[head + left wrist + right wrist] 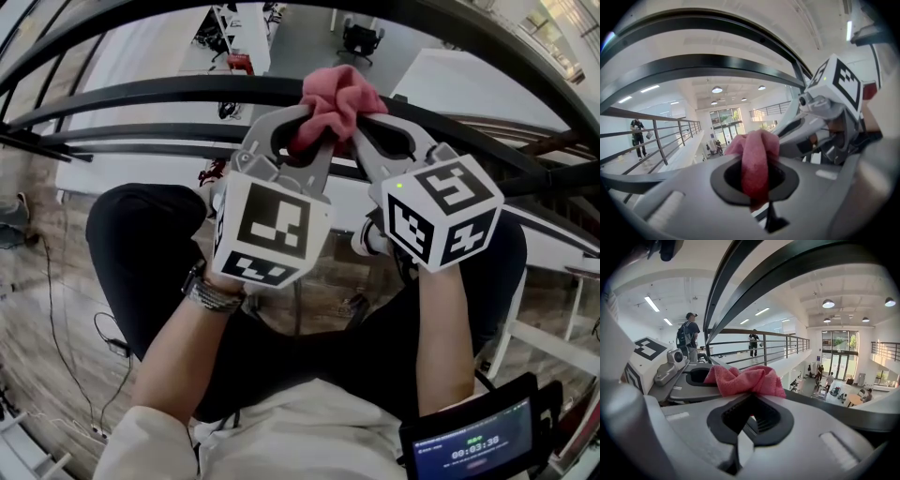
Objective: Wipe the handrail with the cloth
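Cloth: a pink-red, crumpled microfibre cloth (336,101) was bunched into a knot between the tips of both grippers, at the top centre of the head view.
Handrail: the dark, round, curved metal handrail (141,91) ran across the frame. The cloth bunch overlapped it from above, though firm contact could not be made out.
Left gripper: the grey two-jaw left gripper (302,131) was clamped on the cloth. Its own view showed a pink strip running down through the oval gap of the closed jaws.
Right gripper: the grey two-jaw right gripper (375,124) was also closed, pinching the other end of the cloth at its tips, with the folds spread just beyond them.
Gripper spacing: the two sets of tips sat just beside each other, angled inward to meet at the cloth.
Marker cubes: the white cube with black square markers on the left gripper (272,230) and its twin on the right gripper (441,211) faced the head camera.
Person: bare forearms reached up to the grippers, with a beaded band (211,295) on the left wrist.
Screen: a small dark display (473,441) sat at the lower right.
Background: a grey horizontal-bar balcony railing (764,345) had two people standing by it, well away from the grippers.
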The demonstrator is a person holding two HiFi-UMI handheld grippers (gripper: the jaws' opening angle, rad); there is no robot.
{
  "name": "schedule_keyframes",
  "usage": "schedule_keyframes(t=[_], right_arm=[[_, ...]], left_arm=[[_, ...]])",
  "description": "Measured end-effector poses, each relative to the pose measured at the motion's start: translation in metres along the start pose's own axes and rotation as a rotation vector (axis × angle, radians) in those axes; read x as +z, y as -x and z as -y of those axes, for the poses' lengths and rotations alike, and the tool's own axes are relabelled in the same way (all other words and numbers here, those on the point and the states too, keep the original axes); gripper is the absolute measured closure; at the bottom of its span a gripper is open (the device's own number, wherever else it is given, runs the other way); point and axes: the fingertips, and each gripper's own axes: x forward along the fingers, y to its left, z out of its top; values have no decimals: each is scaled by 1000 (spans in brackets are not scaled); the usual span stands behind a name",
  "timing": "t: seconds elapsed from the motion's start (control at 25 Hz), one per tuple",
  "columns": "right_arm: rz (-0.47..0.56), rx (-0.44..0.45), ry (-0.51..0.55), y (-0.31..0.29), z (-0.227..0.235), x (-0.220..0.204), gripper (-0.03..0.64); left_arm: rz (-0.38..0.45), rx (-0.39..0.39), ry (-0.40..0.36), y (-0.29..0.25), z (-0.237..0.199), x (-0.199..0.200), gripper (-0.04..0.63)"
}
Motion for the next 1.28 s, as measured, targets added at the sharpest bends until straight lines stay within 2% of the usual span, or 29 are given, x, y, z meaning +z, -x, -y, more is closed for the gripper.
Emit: schedule_keyframes(t=[0.36, 0.52, 0.68, 0.8, 0.96, 1.16, 1.28], right_arm=[[12, 2, 3, -9, -2, 7, 615], [26, -11, -2, -7, -1, 12, 615], [58, -41, -29, -4, 6, 25, 615], [66, -74, -67, -3, 16, 27, 615], [70, -73, -121, -4, 21, 25, 615], [42, -115, -55, -11, 17, 27, 615], [39, -103, -33, -11, 16, 25, 615]], left_arm=[[28, 27, 36, 0, -13, -2, 563], [68, 32, 41, 1, -15, 3, 564], [108, 50, 84, -3, -20, 12, 565], [96, 40, 120, -11, -19, 14, 565], [69, 38, 132, -15, -16, 12, 565], [54, 44, 168, -13, -22, 8, 565], [36, 44, 149, -13, -21, 7, 565]])
